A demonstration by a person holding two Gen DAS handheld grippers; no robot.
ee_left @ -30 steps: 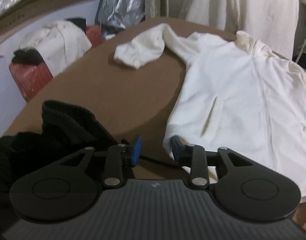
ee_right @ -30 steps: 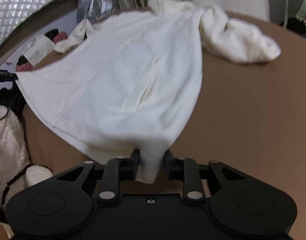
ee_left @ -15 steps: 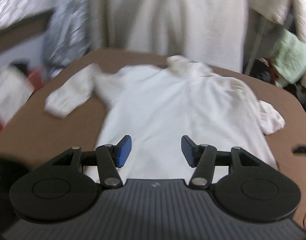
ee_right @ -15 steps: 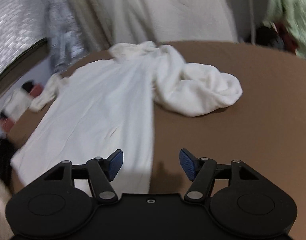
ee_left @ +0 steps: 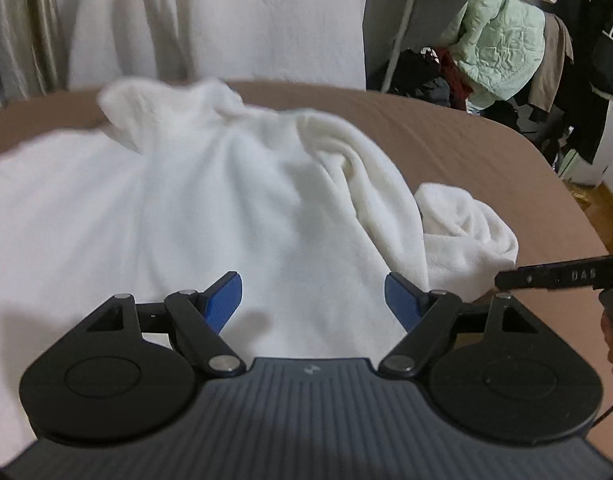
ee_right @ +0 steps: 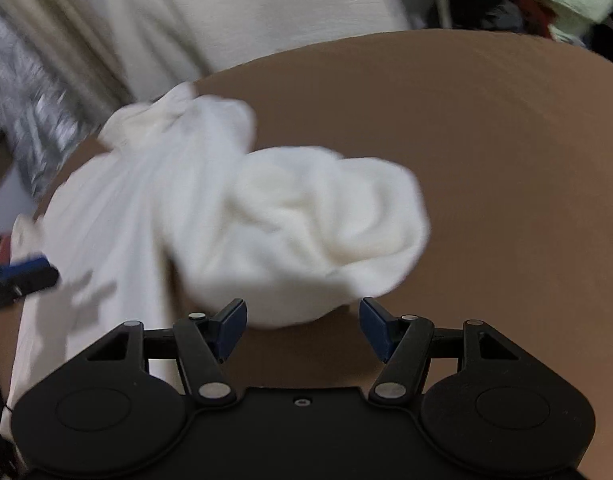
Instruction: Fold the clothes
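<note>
- The top [ee_left: 210, 216], a white fleecy garment, is seen spread flat on the brown table [ee_left: 446, 128], with its collar at the far edge and its hem nearest the cameras.
- It is judged to be soft, limp and light: any part that is lifted will sag and drag the rest, so a hold is best taken on an edge or seam, not on the flat middle.
- The left gripper [ee_left: 313, 295] is held just above the body of the top; its jaws have just been opening, its blue pads [ee_left: 224, 299] stand wide apart, and nothing is gripped.
- To the right, the sleeve [ee_right: 318, 224] is seen bunched into a lump beside the body; its cuff cannot be made out, so the outer fold of the lump is judged the likeliest place for a hold.
- The right gripper [ee_right: 302, 322] is poised at the near edge of that lump, jaws released and apart, with no cloth pressed between them.
- Nothing is seen on the table to the right of the sleeve, so room for straightening is judged ample.
- Beyond the table, a pale hanging cloth [ee_left: 226, 16] and, far right, a green jacket [ee_left: 502, 40] among dark clothes are seen, well clear of the work.
</note>
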